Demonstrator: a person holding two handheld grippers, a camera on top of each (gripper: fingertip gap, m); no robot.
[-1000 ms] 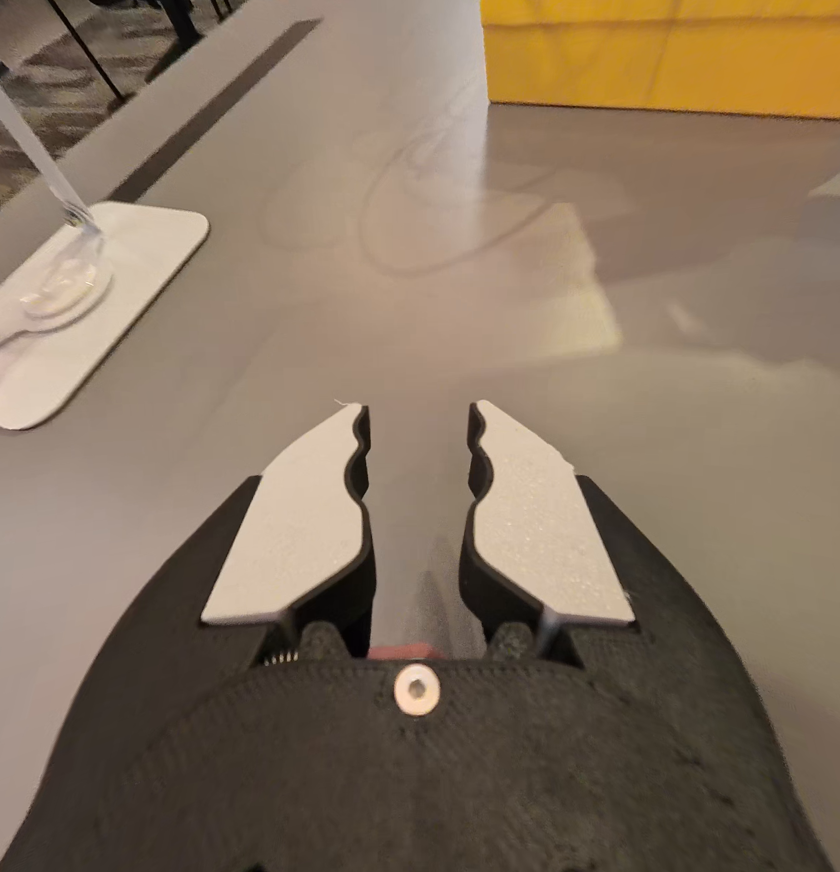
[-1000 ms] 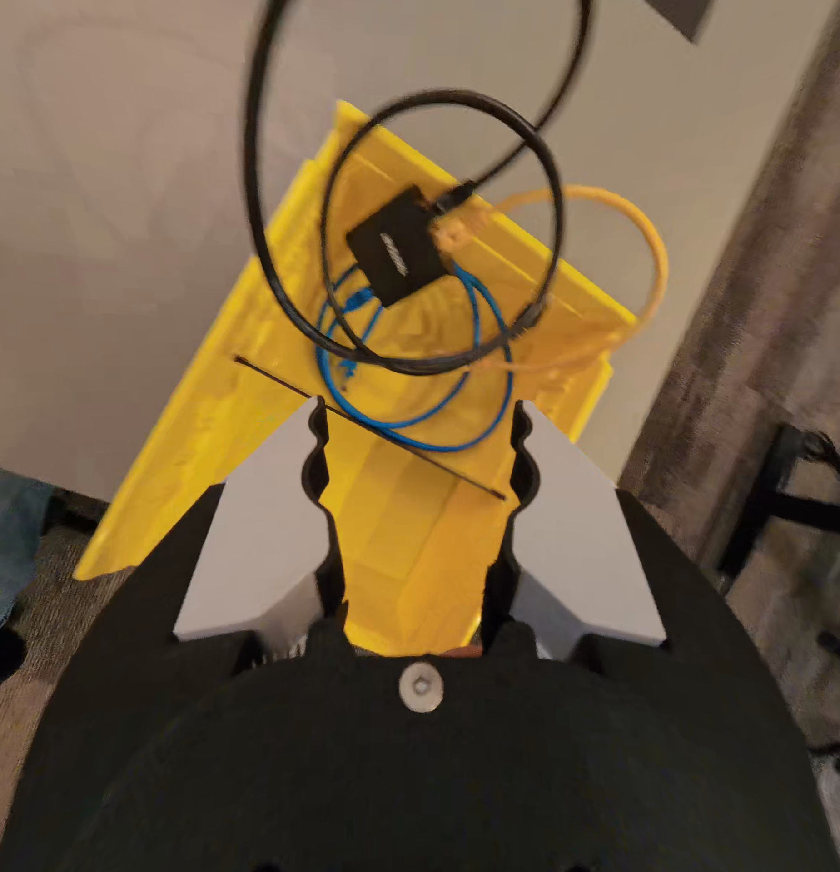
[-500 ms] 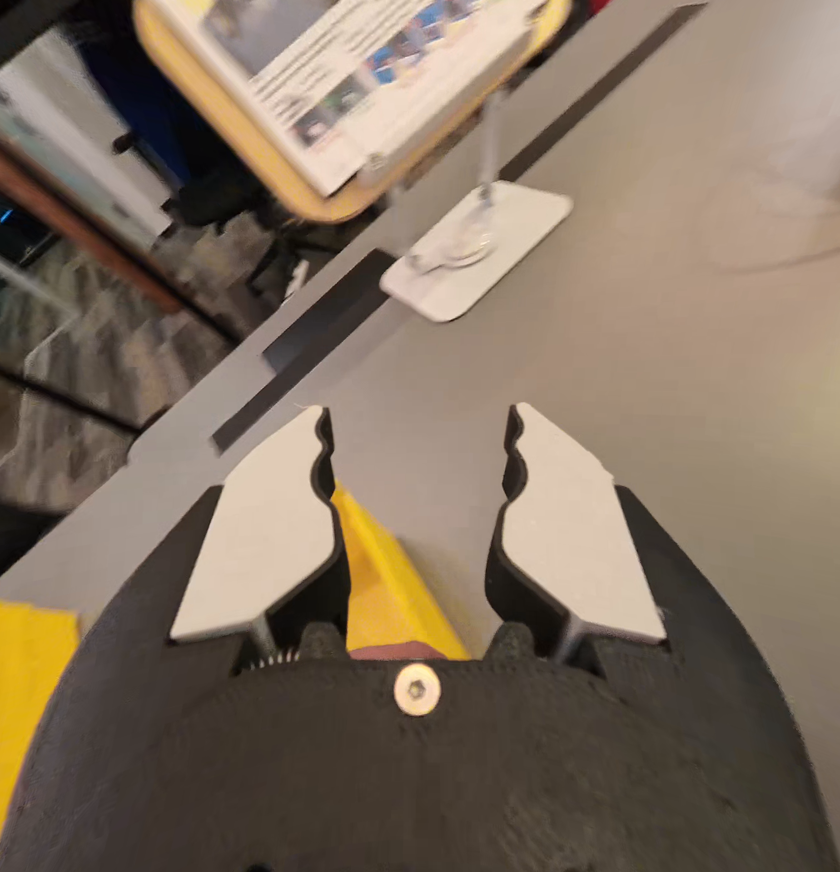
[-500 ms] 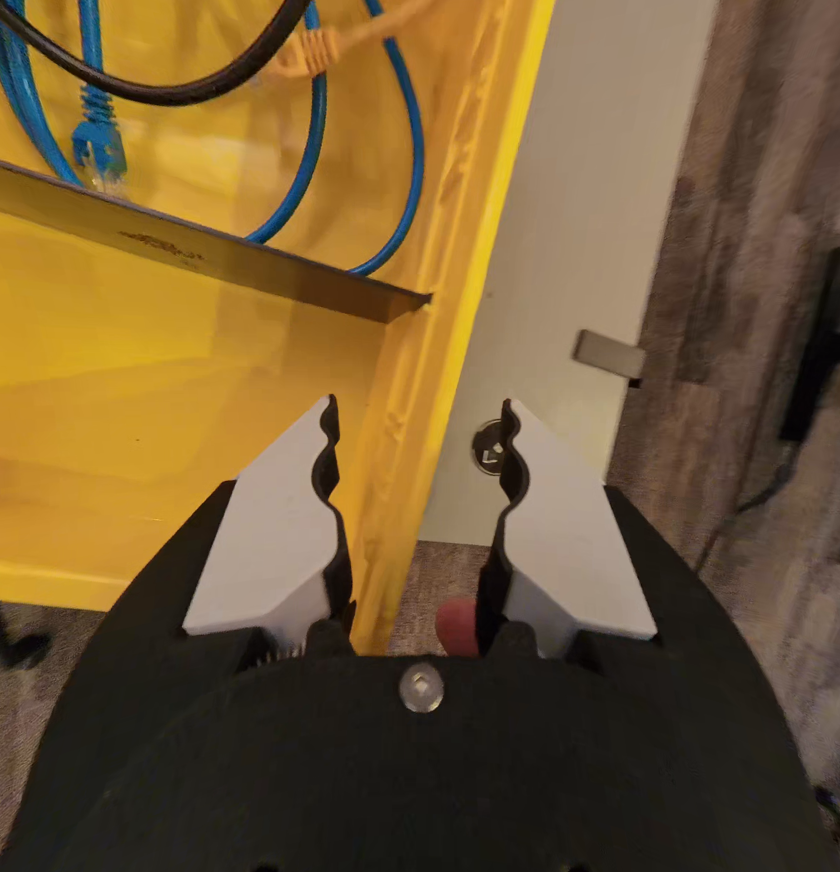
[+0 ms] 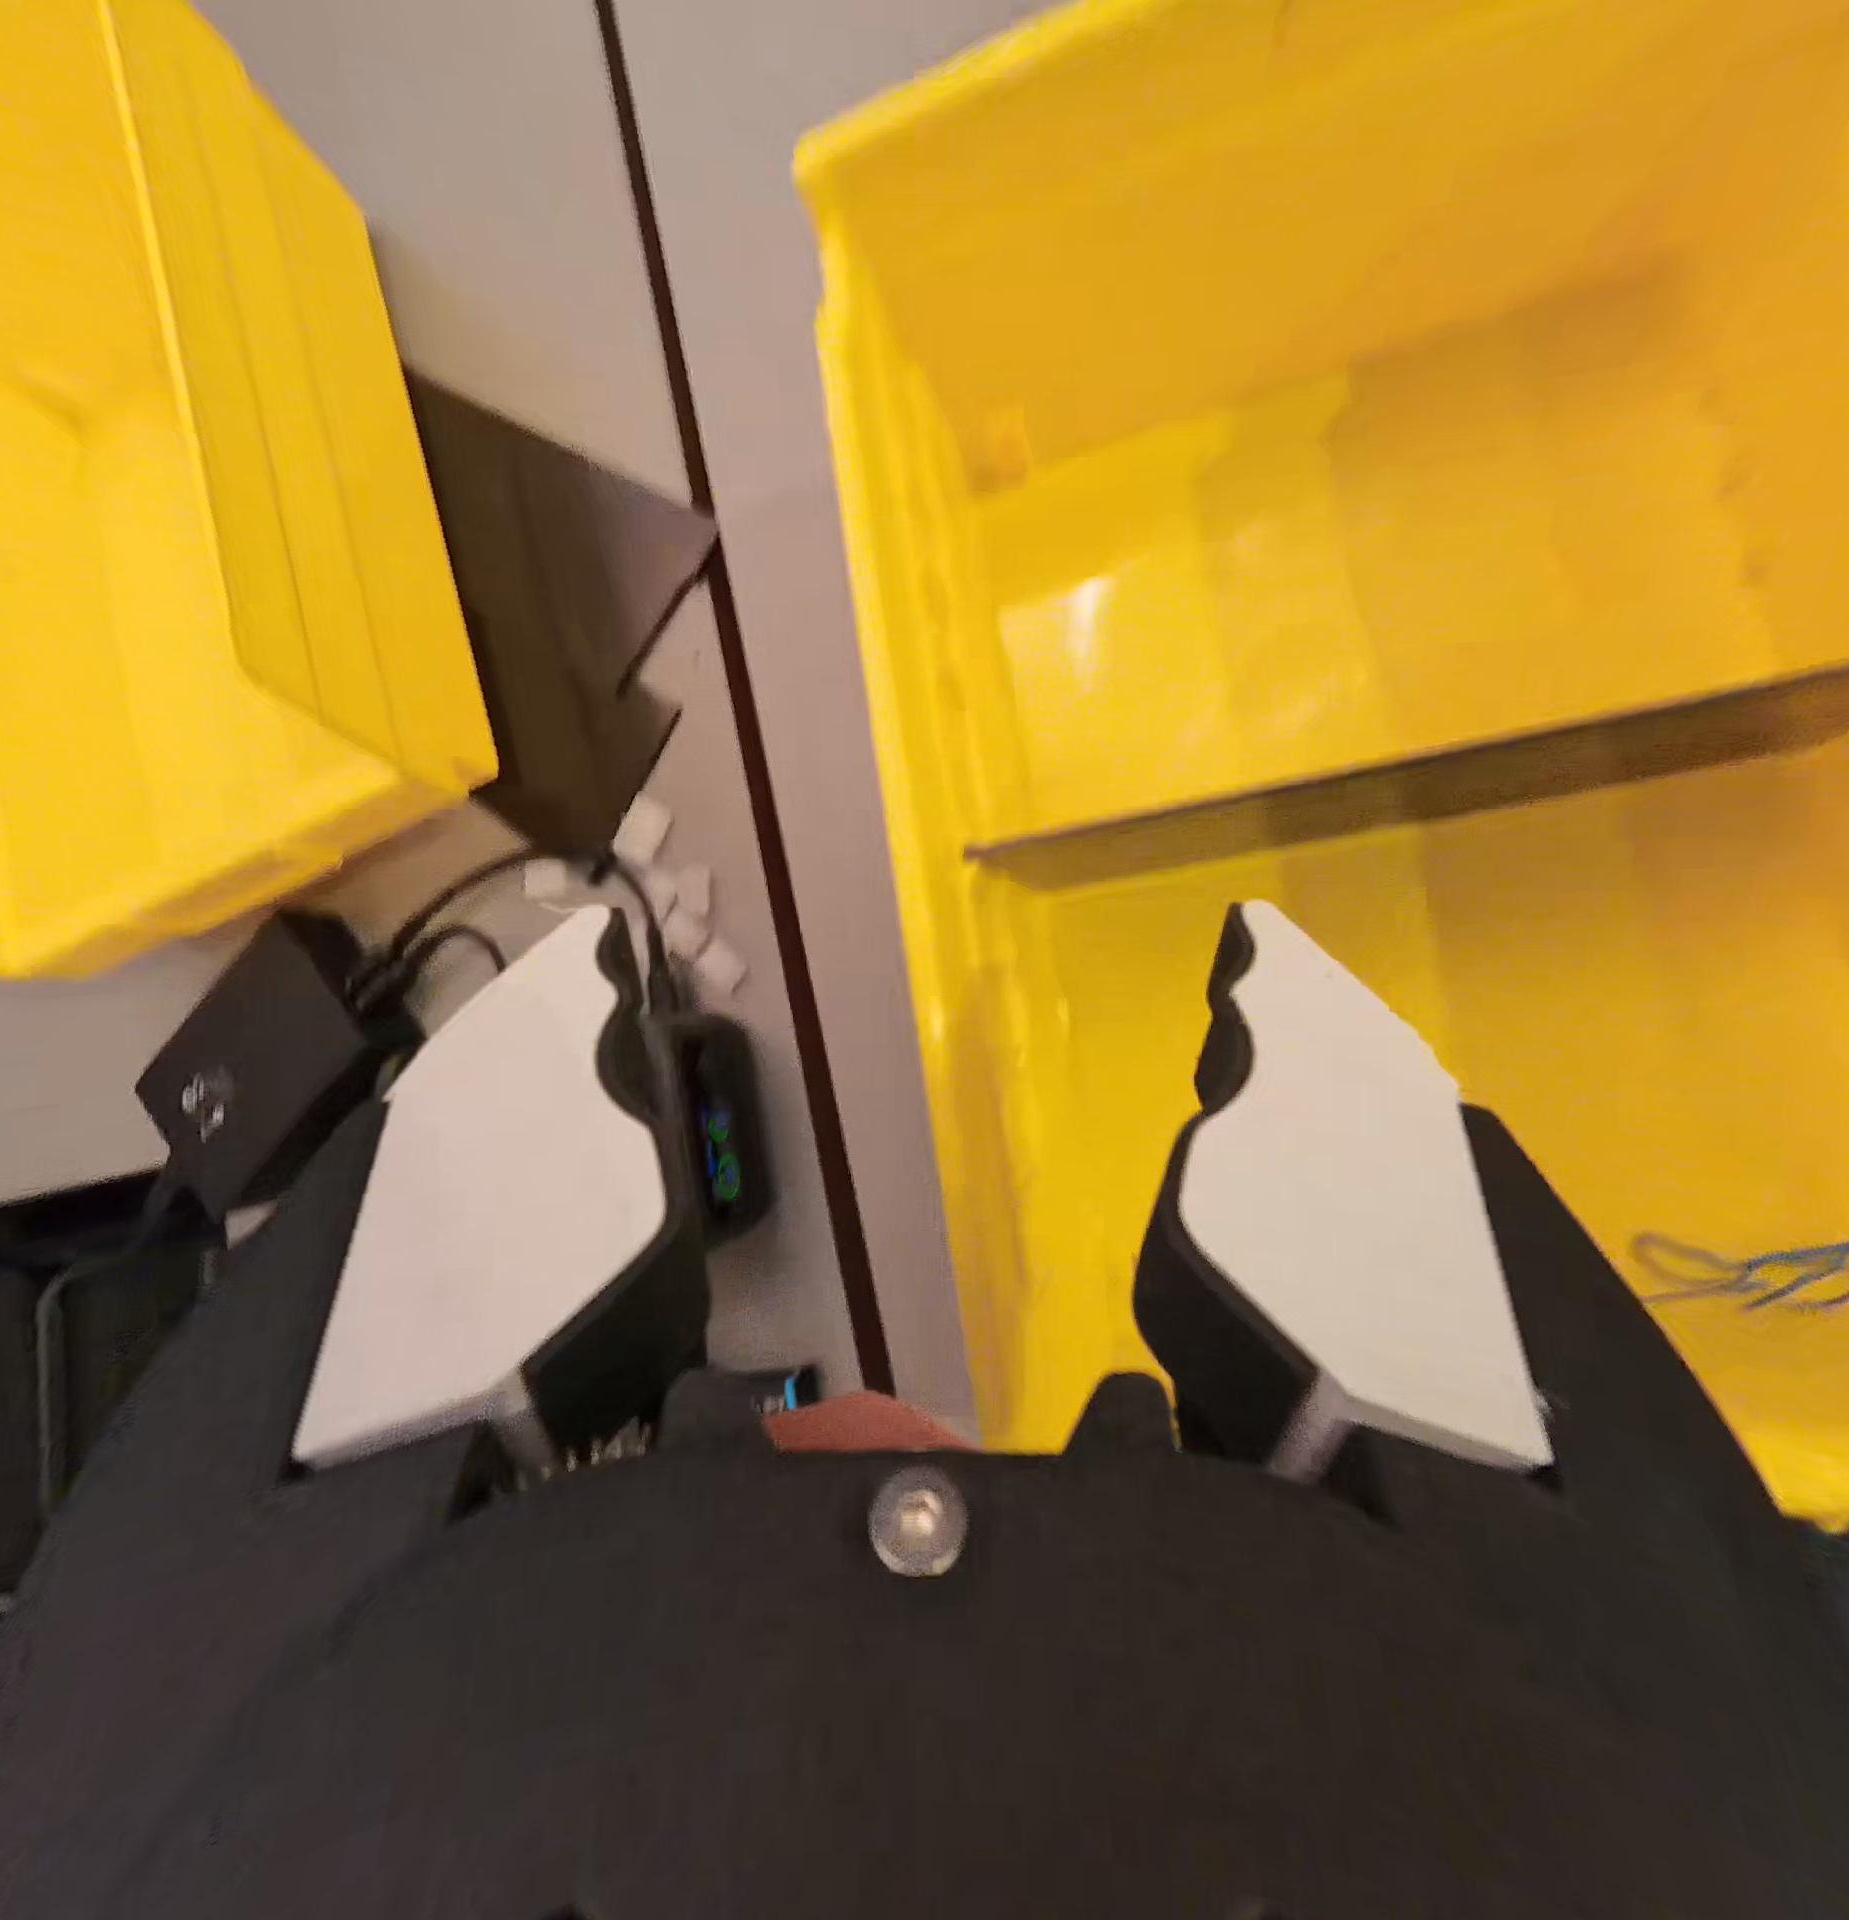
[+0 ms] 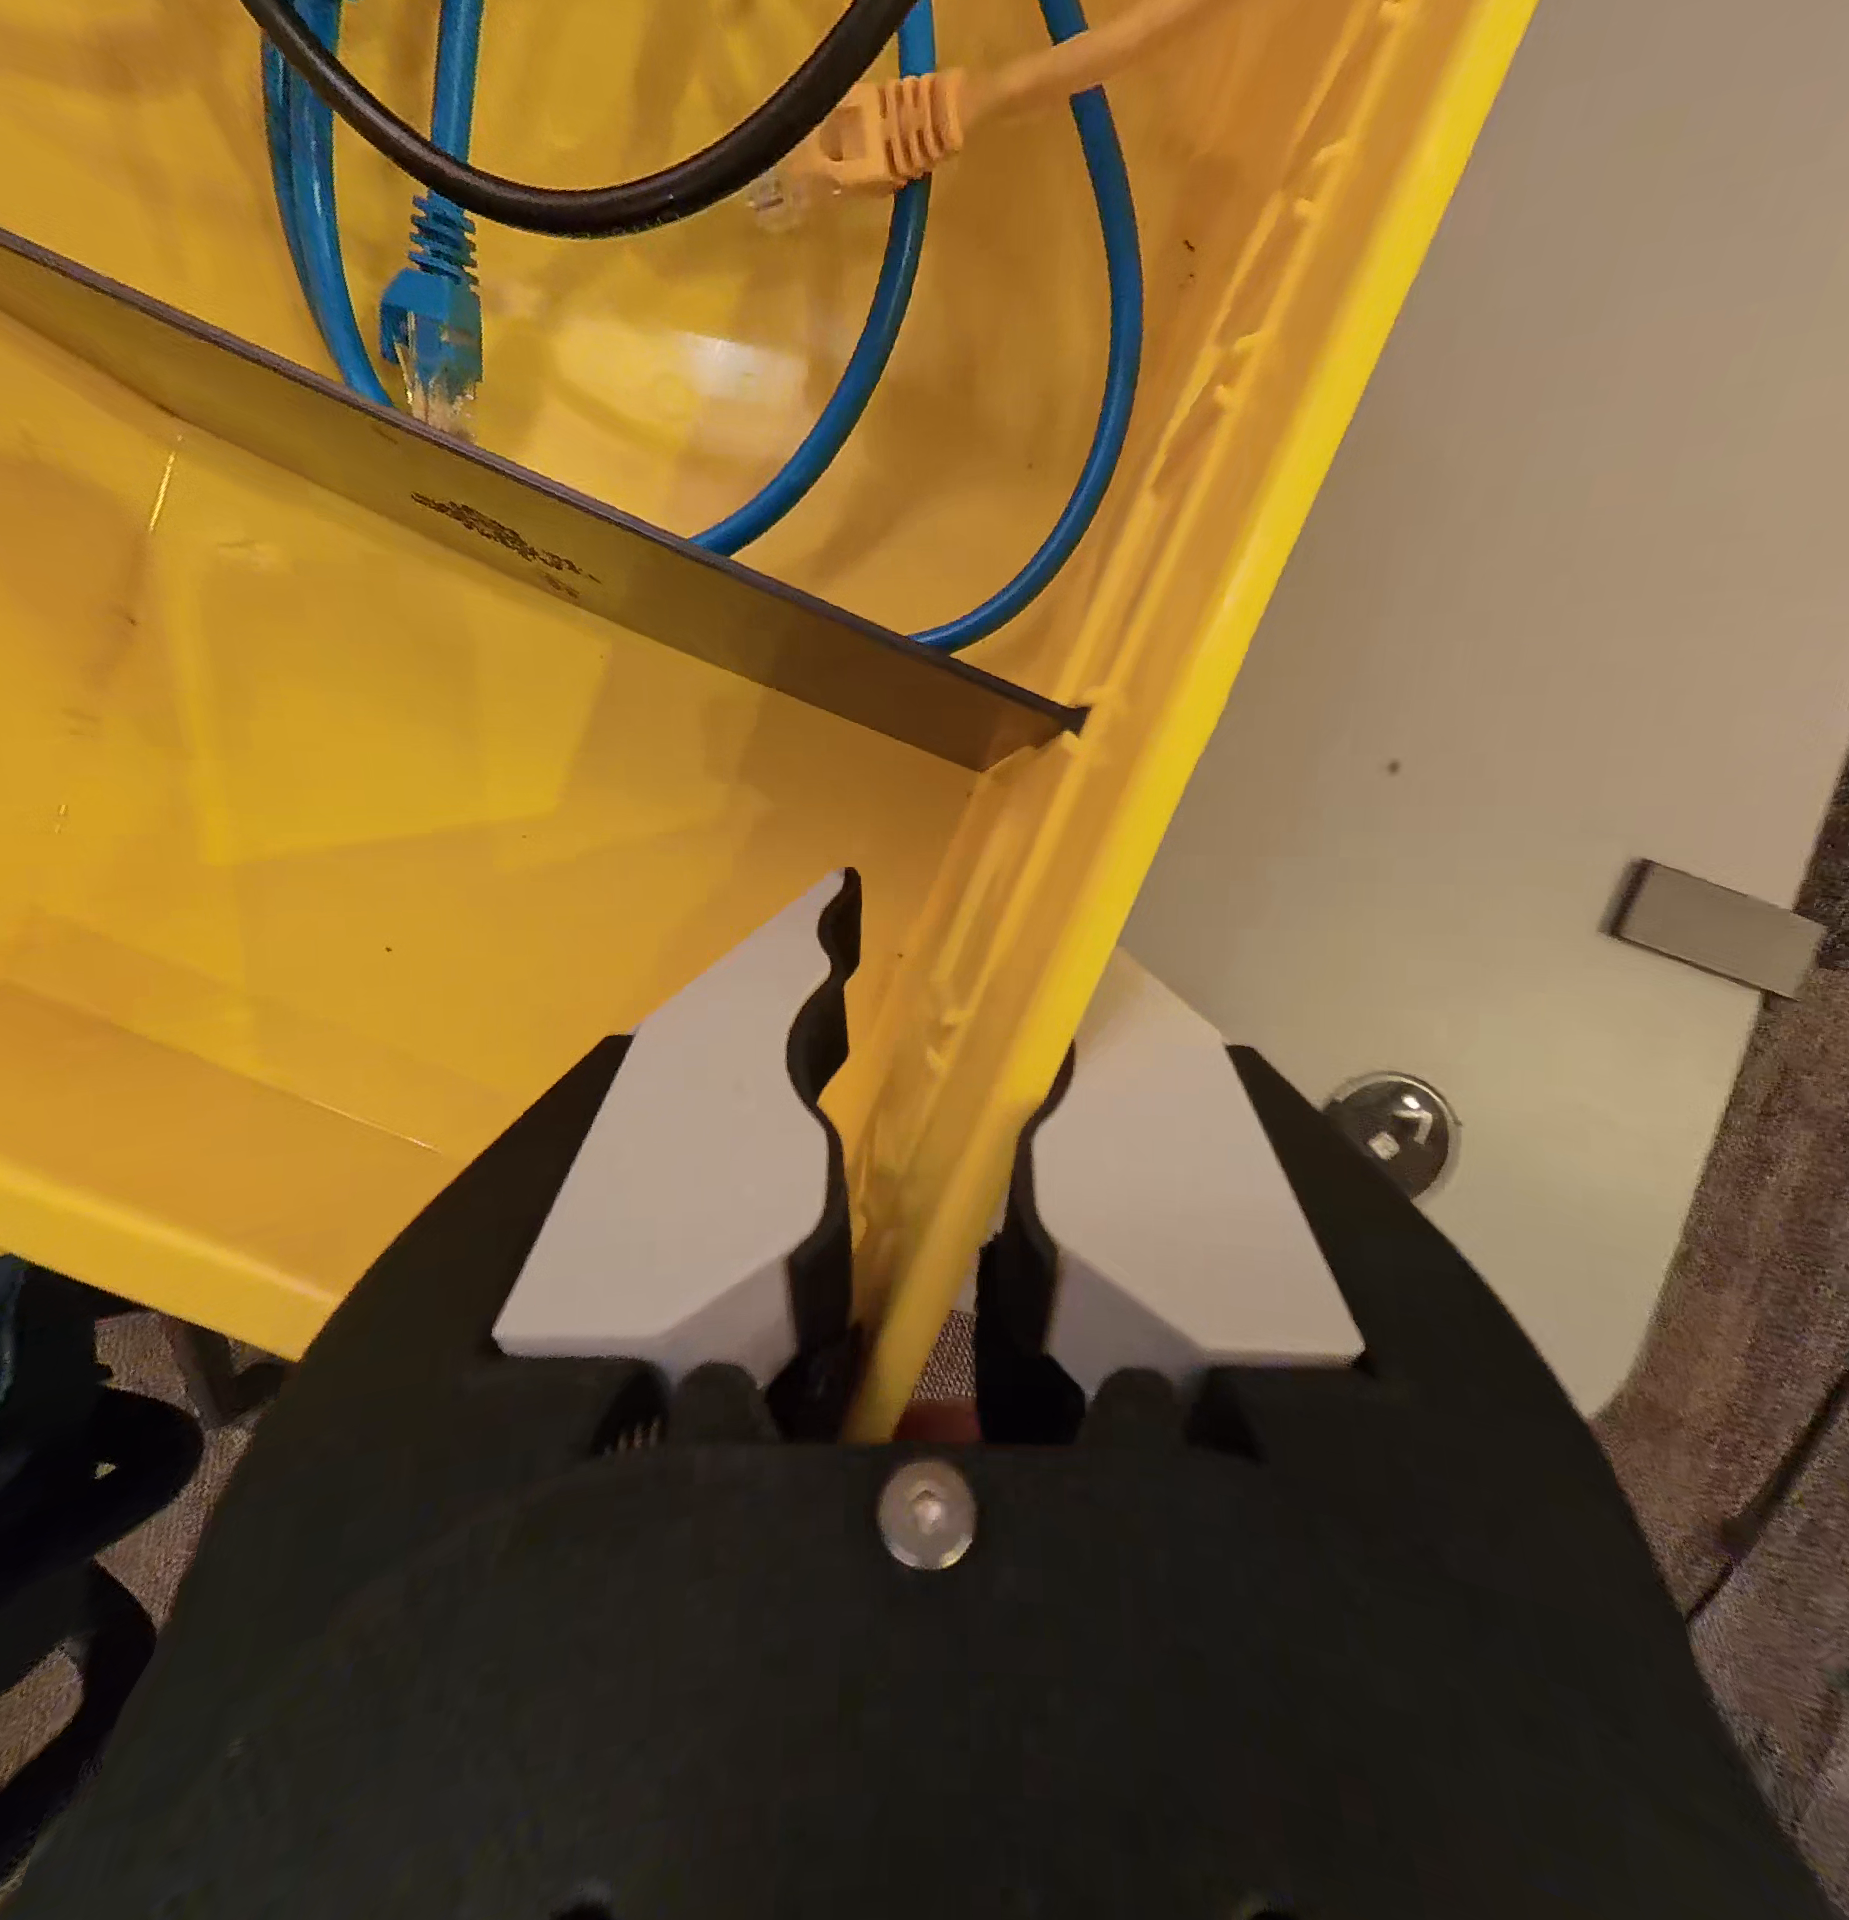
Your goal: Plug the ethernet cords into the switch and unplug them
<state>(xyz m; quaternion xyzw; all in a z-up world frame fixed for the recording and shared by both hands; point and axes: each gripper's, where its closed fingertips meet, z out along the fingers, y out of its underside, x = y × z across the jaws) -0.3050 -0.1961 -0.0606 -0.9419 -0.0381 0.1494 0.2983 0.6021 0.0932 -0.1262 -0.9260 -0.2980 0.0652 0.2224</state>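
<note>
Blue cord (image 6: 1003, 343), orange cord (image 6: 889, 135) and black cable (image 6: 587, 197) lie in the yellow bin (image 6: 276, 779), behind its divider (image 6: 608, 592). My right hand-held gripper (image 6: 930, 1049) clamps the bin's side wall. My left hand-held gripper (image 5: 920, 1029) gapes wide, empty, above the bin's other wall (image 5: 930, 727).

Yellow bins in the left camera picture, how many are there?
2. One yellow bin is at the upper left; the other yellow bin, open with a dark divider, fills the right side. More may lie outside view.
</note>
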